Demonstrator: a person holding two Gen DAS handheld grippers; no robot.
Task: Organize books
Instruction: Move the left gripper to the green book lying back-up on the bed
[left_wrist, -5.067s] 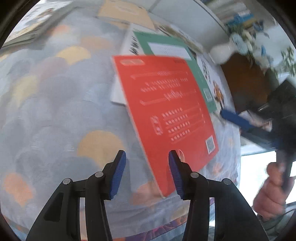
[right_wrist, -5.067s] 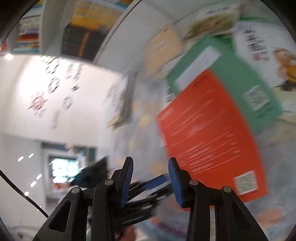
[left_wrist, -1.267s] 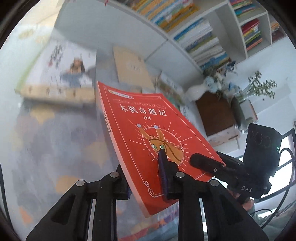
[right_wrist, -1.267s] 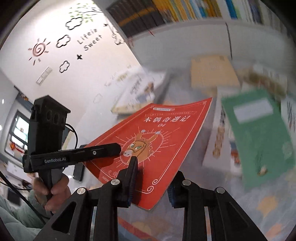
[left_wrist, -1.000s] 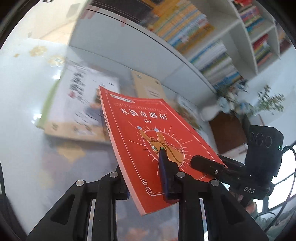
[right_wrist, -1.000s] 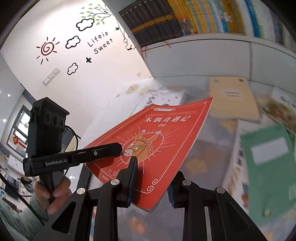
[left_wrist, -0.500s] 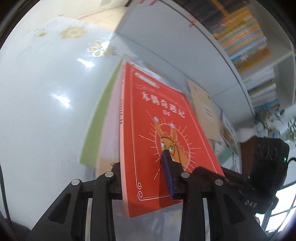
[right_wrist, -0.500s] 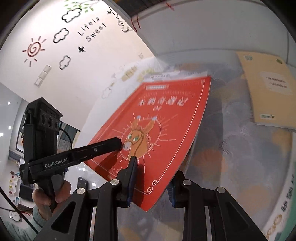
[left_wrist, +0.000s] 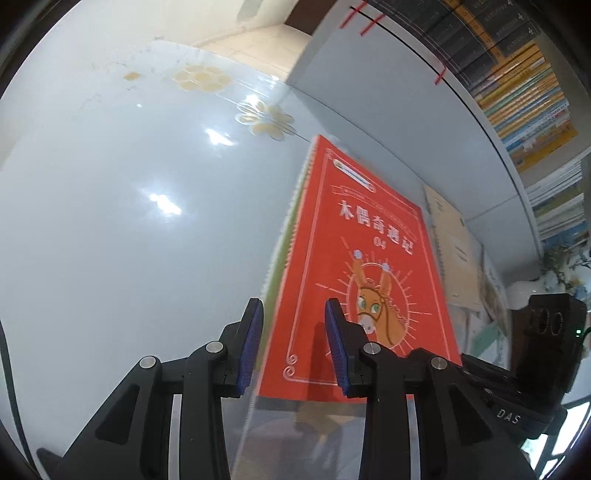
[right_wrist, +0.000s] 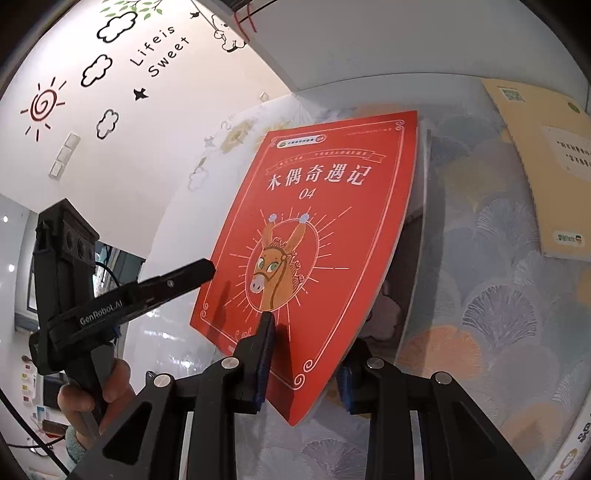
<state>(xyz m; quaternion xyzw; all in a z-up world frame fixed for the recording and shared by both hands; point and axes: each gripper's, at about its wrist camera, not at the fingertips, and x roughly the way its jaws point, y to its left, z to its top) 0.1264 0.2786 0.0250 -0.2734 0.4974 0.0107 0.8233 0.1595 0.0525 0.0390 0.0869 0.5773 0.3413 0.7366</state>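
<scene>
A red book with a donkey on its cover (left_wrist: 365, 258) lies on top of another book with a green edge (left_wrist: 286, 236) on the white table. My left gripper (left_wrist: 293, 350) is open, its jaws standing apart at the book's near left corner. My right gripper (right_wrist: 304, 365) is shut on the red book (right_wrist: 317, 229) at its near edge. The left gripper also shows in the right wrist view (right_wrist: 207, 271), beside the book's left edge.
A tan book (right_wrist: 546, 162) lies to the right on the patterned cloth (right_wrist: 480, 295). A white bookcase with rows of books (left_wrist: 517, 92) stands behind the table. The glossy white table top (left_wrist: 129, 221) stretches to the left.
The red book has come down onto the green-edged book. My left gripper has opened and let go of it. My right gripper still grips it.
</scene>
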